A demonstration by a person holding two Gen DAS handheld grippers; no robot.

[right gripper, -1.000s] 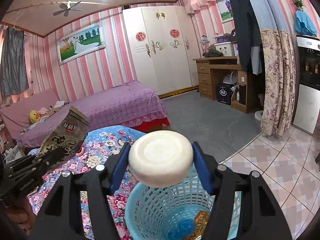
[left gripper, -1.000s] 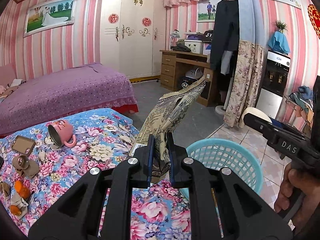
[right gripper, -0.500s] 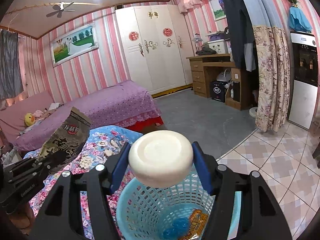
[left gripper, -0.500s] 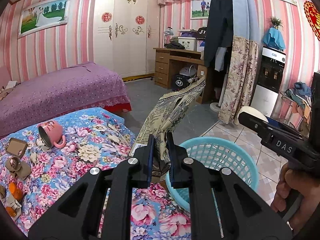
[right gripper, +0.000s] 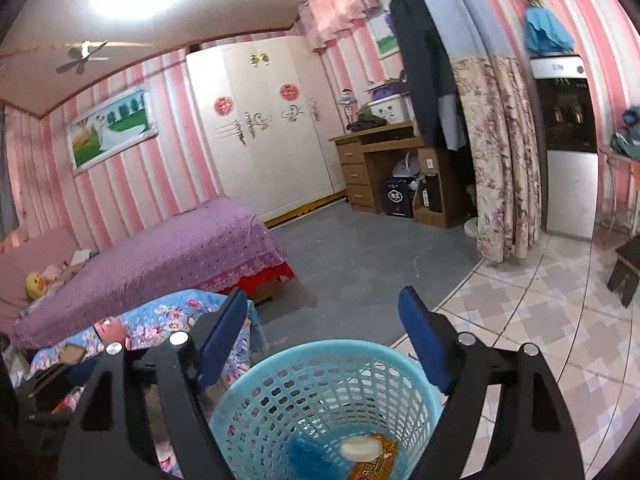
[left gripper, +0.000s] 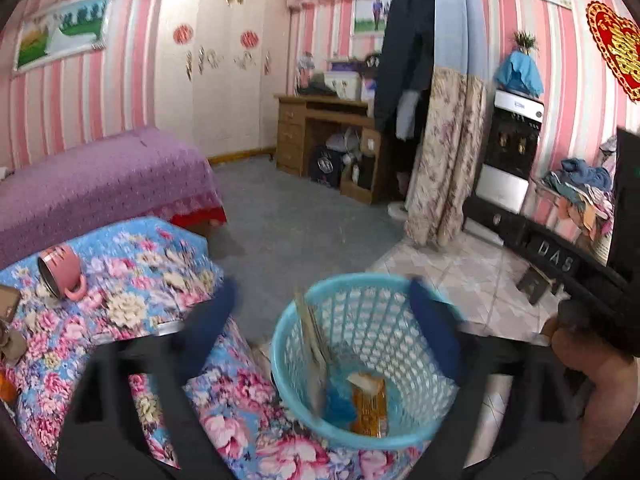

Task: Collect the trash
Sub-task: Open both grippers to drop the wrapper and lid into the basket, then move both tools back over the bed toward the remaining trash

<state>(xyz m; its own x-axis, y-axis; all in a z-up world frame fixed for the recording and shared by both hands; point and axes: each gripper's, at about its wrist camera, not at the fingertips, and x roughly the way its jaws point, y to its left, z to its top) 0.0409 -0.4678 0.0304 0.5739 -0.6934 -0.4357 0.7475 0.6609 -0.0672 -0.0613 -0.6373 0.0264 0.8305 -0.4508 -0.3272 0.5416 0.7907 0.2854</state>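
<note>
The letters "DAS" stood in pale capitals on the black body of the right gripper (left gripper: 554, 260), seen from the left wrist camera. A dark box (right gripper: 398, 199) under the wooden desk (right gripper: 380, 148) carried a round white emblem with characters too small to read. The orange wrapper (right gripper: 374, 466) in the blue basket (right gripper: 320, 364) bore print that was blurred and could not be made out.

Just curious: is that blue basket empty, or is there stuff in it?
Not empty. The blue basket holds a white round piece, an orange wrapper and something blue.
</note>
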